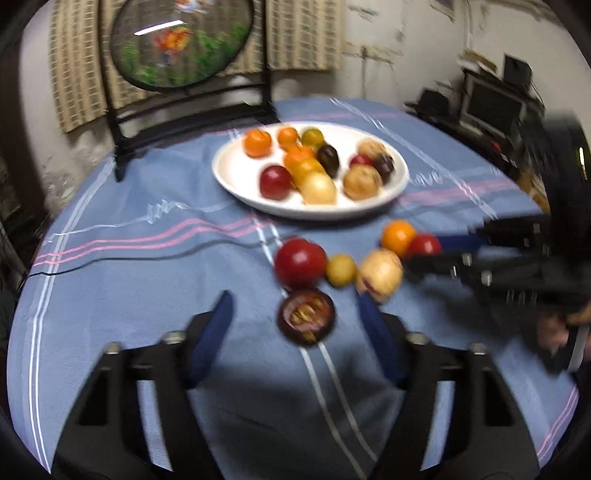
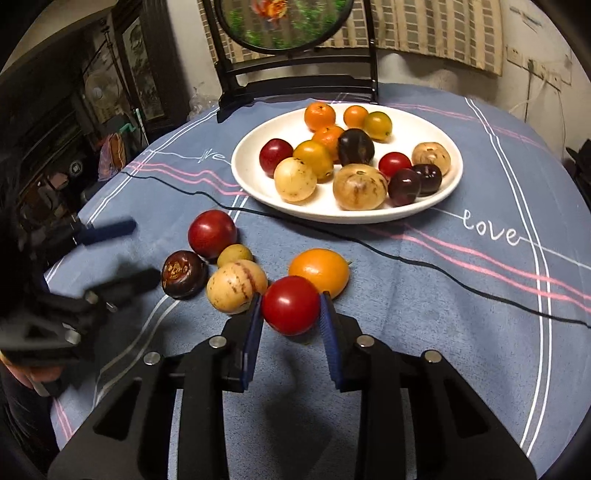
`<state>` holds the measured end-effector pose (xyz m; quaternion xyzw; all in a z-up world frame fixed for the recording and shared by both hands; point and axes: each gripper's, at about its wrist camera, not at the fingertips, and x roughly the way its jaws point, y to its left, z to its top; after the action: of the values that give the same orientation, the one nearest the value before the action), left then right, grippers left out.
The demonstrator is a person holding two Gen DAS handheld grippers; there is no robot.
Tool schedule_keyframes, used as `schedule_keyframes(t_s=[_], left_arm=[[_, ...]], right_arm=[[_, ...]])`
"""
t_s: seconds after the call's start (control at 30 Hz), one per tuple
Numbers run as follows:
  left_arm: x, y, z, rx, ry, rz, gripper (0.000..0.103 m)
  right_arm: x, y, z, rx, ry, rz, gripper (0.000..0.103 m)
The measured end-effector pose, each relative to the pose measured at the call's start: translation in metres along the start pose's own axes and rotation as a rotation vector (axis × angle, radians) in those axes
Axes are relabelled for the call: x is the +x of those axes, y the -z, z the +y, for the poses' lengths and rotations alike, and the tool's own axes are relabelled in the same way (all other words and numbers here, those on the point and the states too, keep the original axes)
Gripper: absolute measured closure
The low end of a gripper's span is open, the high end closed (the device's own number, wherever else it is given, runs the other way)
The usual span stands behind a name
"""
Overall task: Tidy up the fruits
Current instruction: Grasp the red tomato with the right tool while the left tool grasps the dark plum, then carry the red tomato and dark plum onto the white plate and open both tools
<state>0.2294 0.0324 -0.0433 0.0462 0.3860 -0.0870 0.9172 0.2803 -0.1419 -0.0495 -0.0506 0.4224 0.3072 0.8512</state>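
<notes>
Now right claw (image 2: pixel 291 314) grasping round red fruit (image 2: pixel 291 305), no long axis; left claw (image 1: pixel 295 314) released.

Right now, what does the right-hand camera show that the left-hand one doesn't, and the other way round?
Only the right view shows the word "love" stitched on the cloth, and the right gripper clamped around a red fruit. Only the left view shows the monitor on a side desk, and the open left gripper from behind, empty above the dark fruit. Both show the white plate of fruit, the loose fruits on the blue cloth, the black cable and the round screen behind.
</notes>
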Motion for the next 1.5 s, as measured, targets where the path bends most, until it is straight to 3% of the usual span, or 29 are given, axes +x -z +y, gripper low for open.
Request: schedule_keyframes(t_s=[0.07,0.73,1.2,1.5], left_arm=[[0.006,0.003,-0.003,0.014,0.007,0.027,0.052],[0.034,0.01,-0.002,-0.004,0.015,0.121,0.057],[0.03,0.009,0.0,-0.007,0.029,0.106,0.061],[0.003,0.004,0.001,-0.016,0.055,0.002,0.061]], right_arm=[[-0.002,0.0,0.001,-0.001,0.004,-0.004,0.072],[-0.008,-0.001,-0.002,0.002,0.011,-0.025,0.072],[-0.013,-0.002,-0.005,0.015,0.001,-0.038,0.072],[-0.016,-0.004,-0.007,0.027,-0.017,-0.062,0.072]])
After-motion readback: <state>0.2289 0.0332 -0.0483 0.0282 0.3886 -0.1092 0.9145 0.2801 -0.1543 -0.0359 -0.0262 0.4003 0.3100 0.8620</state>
